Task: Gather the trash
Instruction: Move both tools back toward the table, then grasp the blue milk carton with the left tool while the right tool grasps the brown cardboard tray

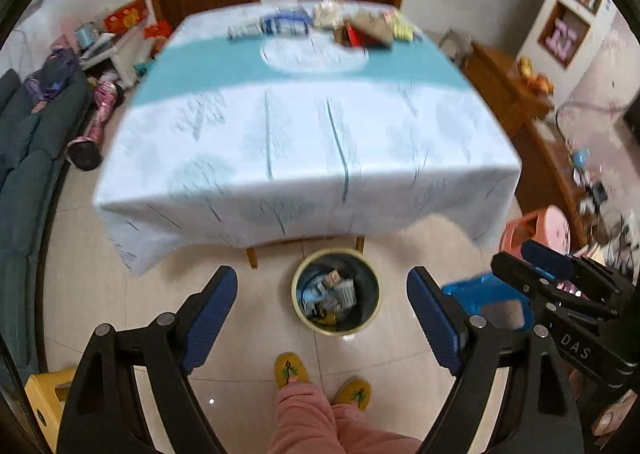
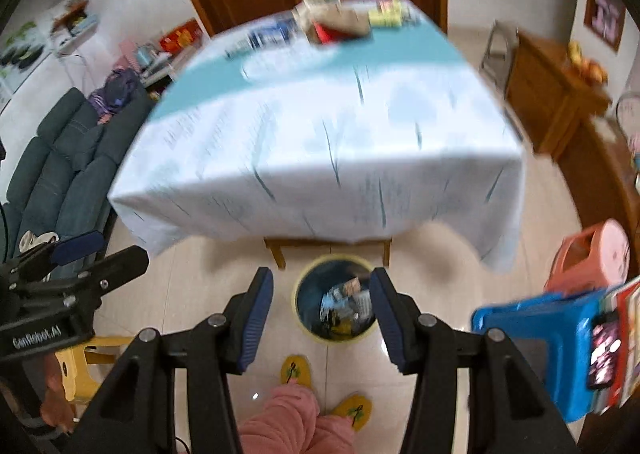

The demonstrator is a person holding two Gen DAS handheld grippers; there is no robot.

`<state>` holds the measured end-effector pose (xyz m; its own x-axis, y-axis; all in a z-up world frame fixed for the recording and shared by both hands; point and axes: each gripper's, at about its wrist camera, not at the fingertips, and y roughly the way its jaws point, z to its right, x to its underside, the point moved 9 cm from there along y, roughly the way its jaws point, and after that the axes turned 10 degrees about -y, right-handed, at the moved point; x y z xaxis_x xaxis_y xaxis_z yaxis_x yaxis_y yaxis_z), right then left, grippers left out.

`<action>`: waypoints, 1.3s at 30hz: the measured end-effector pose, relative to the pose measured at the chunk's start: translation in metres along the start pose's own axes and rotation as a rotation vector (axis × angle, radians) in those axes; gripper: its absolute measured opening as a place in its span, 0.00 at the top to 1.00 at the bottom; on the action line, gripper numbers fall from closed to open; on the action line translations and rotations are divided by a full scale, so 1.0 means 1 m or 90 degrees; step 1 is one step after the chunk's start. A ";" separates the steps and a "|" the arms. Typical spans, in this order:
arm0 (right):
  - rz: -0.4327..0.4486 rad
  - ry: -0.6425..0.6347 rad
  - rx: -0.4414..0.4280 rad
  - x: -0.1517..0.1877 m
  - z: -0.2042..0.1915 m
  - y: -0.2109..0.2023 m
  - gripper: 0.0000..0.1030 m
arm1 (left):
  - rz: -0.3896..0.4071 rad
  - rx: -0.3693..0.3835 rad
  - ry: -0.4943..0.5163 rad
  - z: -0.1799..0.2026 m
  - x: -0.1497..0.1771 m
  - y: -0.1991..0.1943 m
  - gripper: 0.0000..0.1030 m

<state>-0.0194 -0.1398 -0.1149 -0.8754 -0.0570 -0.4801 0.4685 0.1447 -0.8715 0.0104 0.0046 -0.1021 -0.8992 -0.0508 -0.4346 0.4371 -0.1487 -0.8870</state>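
Both tongs hang high over the floor, tilted down toward the trash bin [image 1: 336, 292] that stands on the tiles just in front of the near edge of the tabletop [image 1: 304, 141]. The left tongs [image 1: 322, 314] are spread wide and released — nothing sits between their blue pads. The right tongs [image 2: 322, 318] stand partly parted, also released, with only the bin showing through the gap. Inside the bin lie crumpled wrappers and paper scraps [image 1: 340, 288], blurred but plainly piled at the bottom.

More trash [image 1: 360, 27] waits along the far edge of the tabletop — a heap of packets, a red box, yellow wrappers and a blue-and-white pack toward the far left corner — all smeared by motion. The white and teal tablecloth [image 2: 320, 141] drapes over the near edge.

Below the tongs a person's pink trousers [image 1: 316, 414] and yellow slippers [image 1: 290, 368] show. A blue stool [image 2: 560, 338] stands off the near right corner, a yellow stool [image 2: 80, 370] to the left.
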 end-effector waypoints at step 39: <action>0.025 0.122 0.074 -0.352 0.078 0.138 0.25 | 0.018 0.044 0.138 -0.006 -0.400 0.148 0.01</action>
<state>0.3625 -0.1770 -0.0737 -0.8573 0.1375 -0.4962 0.5041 0.0275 -0.8632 0.4351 0.0087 -0.0604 -0.8579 0.1558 -0.4897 0.4536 -0.2181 -0.8641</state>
